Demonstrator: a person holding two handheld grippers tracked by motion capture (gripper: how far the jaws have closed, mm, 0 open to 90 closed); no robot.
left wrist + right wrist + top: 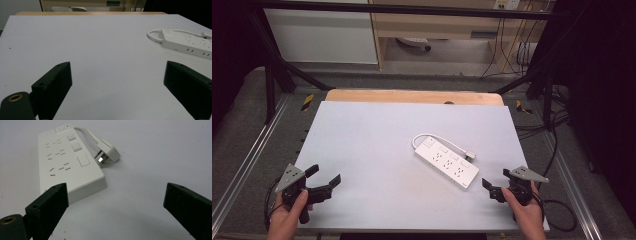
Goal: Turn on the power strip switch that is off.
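Near the table's front edge, the left gripper (pixel 325 176) and right gripper (pixel 496 183) hover with jaws spread apart, holding nothing. Beyond them, right of centre on the pale grey tabletop (pixel 372 145), lies a white rectangular plastic power strip (pixel 446 164), its white plug (pixel 109 151) beside it.

We see two black grippers, left gripper (pixel 325 178) & right gripper (pixel 496 182), each w/ a grey three-cornered plate on top & a black cable trailing. Blocky black jaws w/ small screw holes; brass-ringed hole at the base. Forearms bare, no sleeves.
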